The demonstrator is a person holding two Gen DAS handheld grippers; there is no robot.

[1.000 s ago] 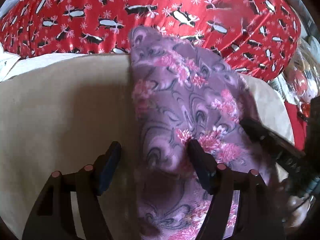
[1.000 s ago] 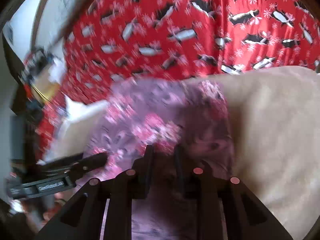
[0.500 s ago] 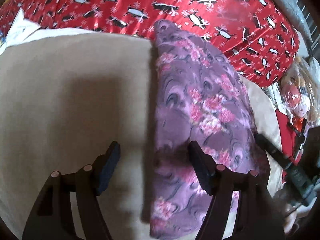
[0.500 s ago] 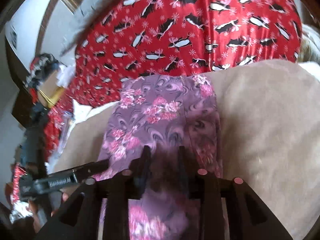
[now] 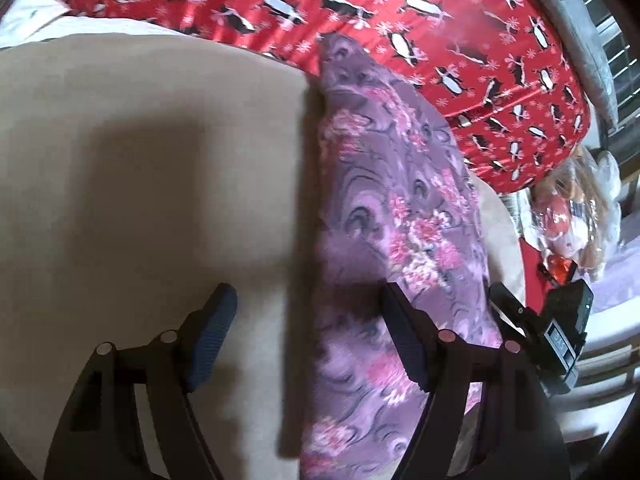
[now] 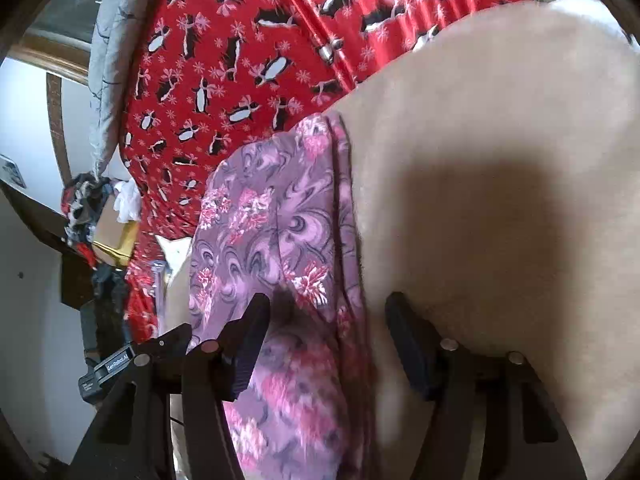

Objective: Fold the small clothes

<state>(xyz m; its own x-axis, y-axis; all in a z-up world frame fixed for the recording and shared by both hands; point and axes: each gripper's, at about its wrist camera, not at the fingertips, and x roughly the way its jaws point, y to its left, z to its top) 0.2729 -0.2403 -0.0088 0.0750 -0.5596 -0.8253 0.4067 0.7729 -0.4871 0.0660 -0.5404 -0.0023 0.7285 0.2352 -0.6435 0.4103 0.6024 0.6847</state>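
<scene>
1. Garment [image 5: 400,216]: purple cloth with pink flowers lies folded into a long narrow strip on the beige cover [image 5: 140,160]; its far end touches the red penguin blanket [image 5: 440,20].
2. Beige cover spreads wide on one long side of the garment, and a thin margin of it shows on the other.
3. Left gripper [image 5: 308,332] hangs over the near end of the garment with jaws spread wide; one finger is over the cloth, the other over the cover beside the garment's edge. Nothing is pinched.
4. Right gripper [image 6: 328,332] has its jaws opening; the garment's long edge passes beneath the gap, one finger over the cloth, the other over the cover. The pads do not press on the cloth.
5. In the left wrist view the right gripper's tip shows just beyond the garment's other edge.
6. Clutter [image 6: 100,220], blurred, lies past the blanket, well apart from the garment.
</scene>
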